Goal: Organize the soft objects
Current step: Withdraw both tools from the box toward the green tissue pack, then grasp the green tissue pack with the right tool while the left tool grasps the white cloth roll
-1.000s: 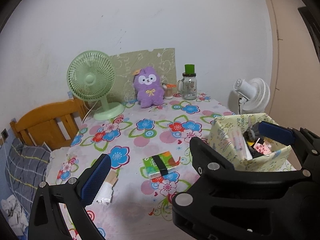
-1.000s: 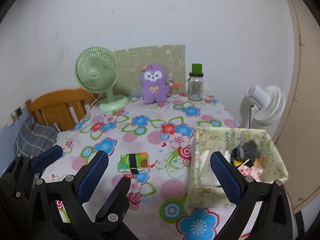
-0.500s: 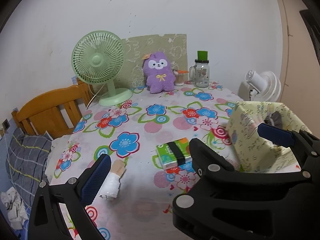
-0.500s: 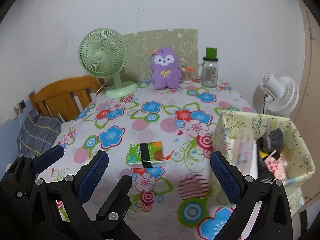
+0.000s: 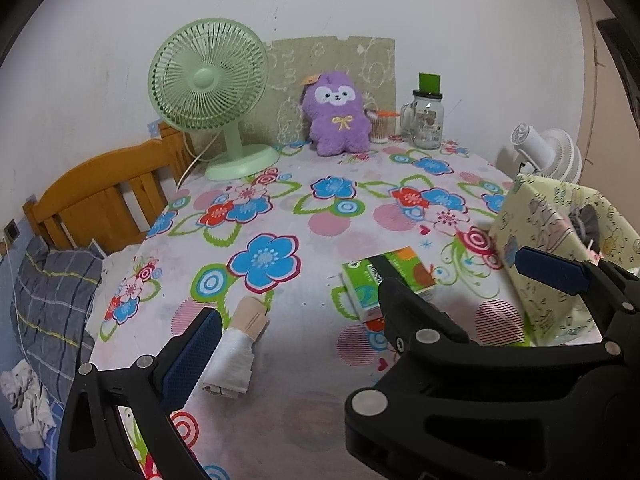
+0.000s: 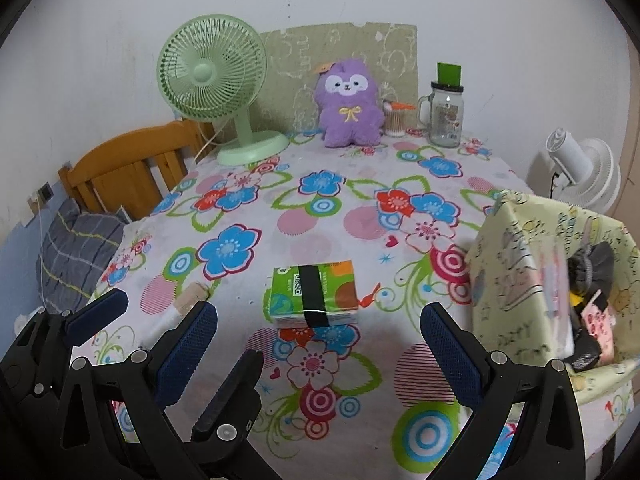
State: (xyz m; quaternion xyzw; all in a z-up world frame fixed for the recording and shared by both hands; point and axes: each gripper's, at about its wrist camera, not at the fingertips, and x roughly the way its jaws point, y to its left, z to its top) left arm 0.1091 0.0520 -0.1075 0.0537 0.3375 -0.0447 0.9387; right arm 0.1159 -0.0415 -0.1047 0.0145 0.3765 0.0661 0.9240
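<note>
A purple plush toy (image 5: pixel 338 114) (image 6: pixel 350 106) sits upright at the far edge of the flowered table. A green tissue pack (image 5: pixel 394 276) (image 6: pixel 314 294) with a black band lies in the middle. A rolled white and beige cloth (image 5: pixel 236 352) (image 6: pixel 176 312) lies near the front left. At the right stands a pale yellow fabric box (image 5: pixel 552 216) (image 6: pixel 516 264) with dark items inside. My left gripper (image 5: pixel 366 286) hangs open and empty over the front of the table, with the roll beside its left finger. My right gripper (image 6: pixel 318 309) is open and empty just short of the tissue pack.
A green desk fan (image 5: pixel 208 80) stands at the back left, and a glass jar mug (image 5: pixel 428 120) with a green lid at the back right. A white fan (image 6: pixel 584 172) stands beyond the right edge. A wooden headboard (image 5: pixel 100 200) and a plaid pillow (image 5: pixel 52 300) lie to the left.
Both grippers have moved forward and lower toward the table, so the tissue pack, the roll and the box look nearer. Both stay open and empty.
</note>
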